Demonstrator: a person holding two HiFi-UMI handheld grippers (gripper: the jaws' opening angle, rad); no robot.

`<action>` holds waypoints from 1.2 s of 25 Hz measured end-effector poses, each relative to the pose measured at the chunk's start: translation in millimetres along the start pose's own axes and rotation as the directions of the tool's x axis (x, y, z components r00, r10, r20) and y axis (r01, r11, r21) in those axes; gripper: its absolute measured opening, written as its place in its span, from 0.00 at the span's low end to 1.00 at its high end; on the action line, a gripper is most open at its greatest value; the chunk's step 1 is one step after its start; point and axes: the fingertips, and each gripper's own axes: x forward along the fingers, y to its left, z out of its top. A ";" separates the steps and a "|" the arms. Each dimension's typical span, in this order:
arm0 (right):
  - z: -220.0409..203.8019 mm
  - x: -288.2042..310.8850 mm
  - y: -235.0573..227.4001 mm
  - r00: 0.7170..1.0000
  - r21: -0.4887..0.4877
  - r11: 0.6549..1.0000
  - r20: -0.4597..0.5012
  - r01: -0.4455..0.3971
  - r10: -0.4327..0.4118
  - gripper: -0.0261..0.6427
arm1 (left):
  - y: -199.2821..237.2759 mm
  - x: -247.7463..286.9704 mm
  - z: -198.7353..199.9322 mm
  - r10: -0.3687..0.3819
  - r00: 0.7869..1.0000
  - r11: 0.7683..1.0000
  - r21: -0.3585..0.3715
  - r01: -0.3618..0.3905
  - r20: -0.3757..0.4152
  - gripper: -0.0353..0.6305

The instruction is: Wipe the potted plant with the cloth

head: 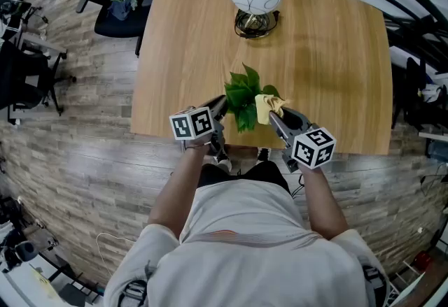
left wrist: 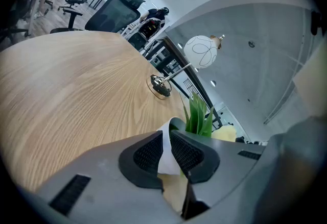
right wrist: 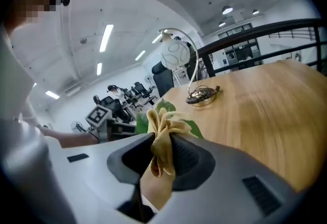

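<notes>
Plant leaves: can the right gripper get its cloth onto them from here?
Probably yes. The right gripper, shut on the cloth, sits right beside the leaves with nothing between them. The left gripper pinches the pot by its rim from the other side, which should steady it.

Yellow cloth (right wrist: 161, 133), green potted plant (head: 243, 94)

Bright, even light coming from ceiling strip lights (right wrist: 106, 38) above table (right wrist: 286, 110) — soft shadow falling across table top. Fisheye bending, darkening corners in both gripper views; close foreground blurring slightly.
</notes>
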 end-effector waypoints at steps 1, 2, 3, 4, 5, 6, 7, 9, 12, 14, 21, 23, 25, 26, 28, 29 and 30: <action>-11.1 -1.3 -7.3 0.999 -0.015 0.999 -0.025 0.035 -0.035 0.25 | 1.1 -0.5 -0.2 0.004 1.000 1.000 0.001 -0.004 -0.001 0.13; -22.3 -4.8 -14.6 0.997 -0.020 0.998 -0.043 0.065 -0.065 0.25 | 2.0 -0.9 -0.5 0.008 1.000 1.000 0.003 -0.008 -0.002 0.13; -33.3 -9.7 -22.2 0.994 -0.013 0.996 -0.059 0.089 -0.090 0.25 | 2.0 -1.1 -0.6 0.009 1.000 1.000 0.003 -0.009 -0.002 0.13; -43.7 -15.4 -30.0 0.991 0.005 0.994 -0.075 0.111 -0.111 0.25 | 1.8 -1.1 -0.5 0.009 1.000 1.000 0.003 -0.009 -0.001 0.13; -53.0 -21.2 -37.7 0.988 0.026 0.991 -0.089 0.131 -0.129 0.25 | 1.8 -1.1 -0.4 0.009 1.000 1.000 0.003 -0.009 0.000 0.13; -60.3 -26.8 -44.6 0.984 0.044 0.988 -0.100 0.150 -0.145 0.25 | 1.4 -1.2 -0.1 0.011 1.000 1.000 0.006 -0.011 0.001 0.13; -64.8 -32.4 -50.4 0.981 0.058 0.984 -0.105 0.167 -0.160 0.25 | 1.3 -1.3 0.2 0.015 1.000 1.000 0.016 -0.016 0.002 0.13; -63.7 -42.7 -57.7 0.979 0.076 0.979 -0.089 0.190 -0.184 0.25 | 1.6 -1.8 1.9 0.029 1.000 0.998 0.052 -0.029 0.013 0.13; -43.6 -56.9 -60.4 0.978 0.064 0.976 -0.025 0.209 -0.208 0.25 | -2.8 -9.3 11.8 0.032 0.997 0.995 0.089 -0.038 0.068 0.16; -24.4 -67.2 -61.4 0.975 0.041 0.974 0.022 0.221 -0.222 0.25 | -8.5 -19.8 24.0 0.048 0.993 0.990 0.123 -0.062 0.109 0.24; 63.6 -95.7 -61.6 0.945 -0.105 0.954 0.200 0.282 -0.257 0.25 | -56.9 -73.5 93.8 0.092 0.944 0.910 0.359 -0.209 0.316 0.26; 93.3 -102.4 -55.6 0.933 -0.166 0.939 0.254 0.301 -0.254 0.25 | -80.5 -92.8 112.7 0.091 0.915 0.868 0.419 -0.267 0.394 0.26; 124.0 -110.1 -45.0 0.921 -0.217 0.927 0.313 0.307 -0.232 0.25 | -108.4 -111.4 126.8 0.064 0.886 0.835 0.461 -0.300 0.460 0.20; 138.2 -114.3 -38.5 0.915 -0.240 0.921 0.342 0.307 -0.215 0.25 | -121.8 -119.9 131.4 0.045 0.873 0.827 0.472 -0.305 0.486 0.17; 162.4 -121.7 -25.8 0.901 -0.292 0.906 0.396 0.308 -0.179 0.25 | -145.0 -135.7 136.9 0.011 0.849 0.822 0.479 -0.308 0.528 0.14; 172.0 -124.4 -20.5 0.894 -0.315 0.897 0.417 0.310 -0.162 0.25 | -154.8 -143.1 138.4 0.000 0.837 0.817 0.483 -0.314 0.547 0.13; 180.2 -126.6 -15.8 0.889 -0.334 0.890 0.434 0.310 -0.147 0.25 | -164.2 -150.2 139.3 -0.008 0.825 0.808 0.490 -0.328 0.565 0.12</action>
